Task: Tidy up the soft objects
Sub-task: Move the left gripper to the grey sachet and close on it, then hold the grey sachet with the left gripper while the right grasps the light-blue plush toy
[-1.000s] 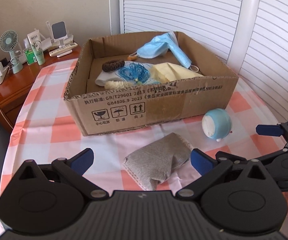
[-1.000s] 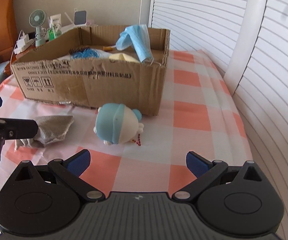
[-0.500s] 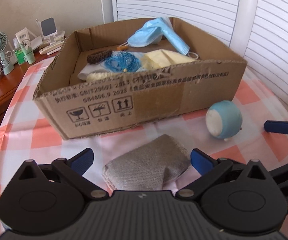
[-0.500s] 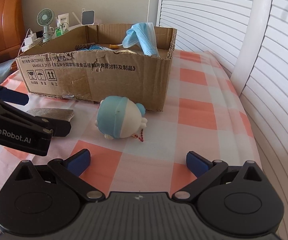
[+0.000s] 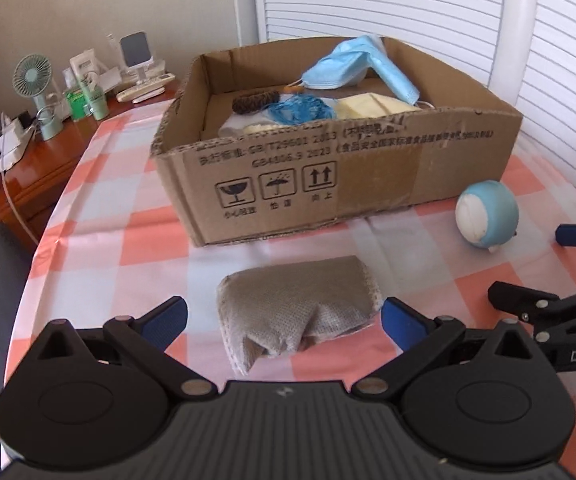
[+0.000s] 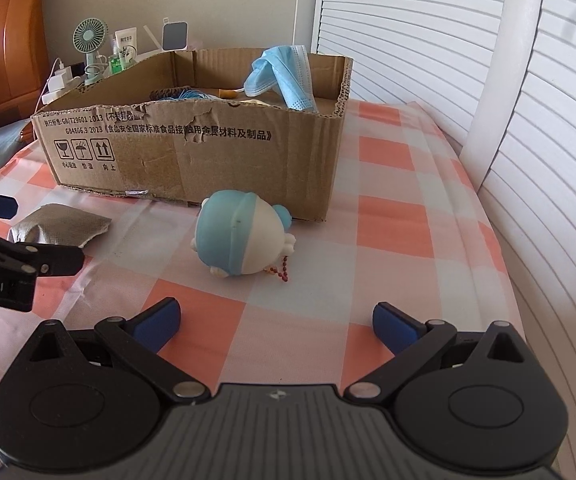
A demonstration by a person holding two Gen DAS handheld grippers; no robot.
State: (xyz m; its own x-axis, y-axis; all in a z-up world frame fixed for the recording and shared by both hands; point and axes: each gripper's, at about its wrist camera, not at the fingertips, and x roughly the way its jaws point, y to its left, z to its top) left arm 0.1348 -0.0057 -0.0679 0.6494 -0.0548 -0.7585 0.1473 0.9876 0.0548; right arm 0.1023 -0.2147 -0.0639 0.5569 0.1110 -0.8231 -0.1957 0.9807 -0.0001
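Now left tool (image 5: 283, 318) open around grey cloth pouch (image 5: 298, 310), lower centre. Right tool (image 6: 275, 320) open below plush toy (image 6: 241, 240). Next: close, lift into cardboard box (image 5: 368, 184).

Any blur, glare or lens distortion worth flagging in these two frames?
Left wrist view: cardboard box print is smeared by motion blur, and shutters bow from the fisheye. Right wrist view: sharper, box text legible; daylight through the shutters looks bright, and corners vignette black.

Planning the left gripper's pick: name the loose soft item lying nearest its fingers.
The grey cloth pouch, right before the open left gripper; the blue plush toy lies farther right.
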